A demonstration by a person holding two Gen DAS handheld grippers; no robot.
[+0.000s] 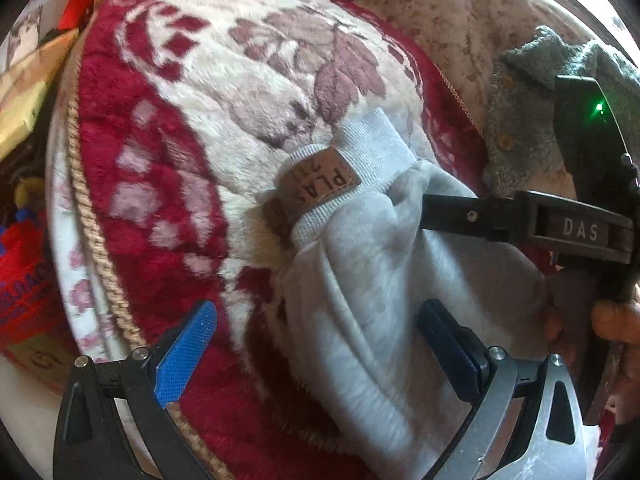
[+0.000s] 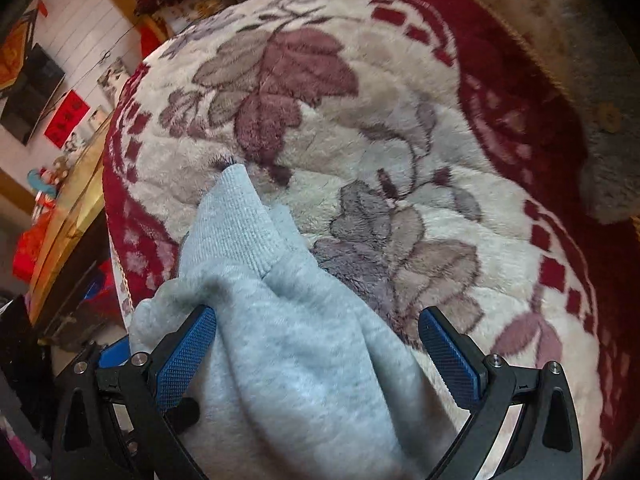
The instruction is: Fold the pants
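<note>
Plush blanket (image 2: pixel 360 120) shows; pants (image 2: pixel 288 340) run under the frame edge.

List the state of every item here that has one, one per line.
pants: bunched, not flat, lying on the blanket
ribbed cuff: crumpled, pointing away
brown label: wrapped around the cuff edge
blanket: spread out
left gripper: jaws open
right gripper: jaws open, straddling the pants
</note>
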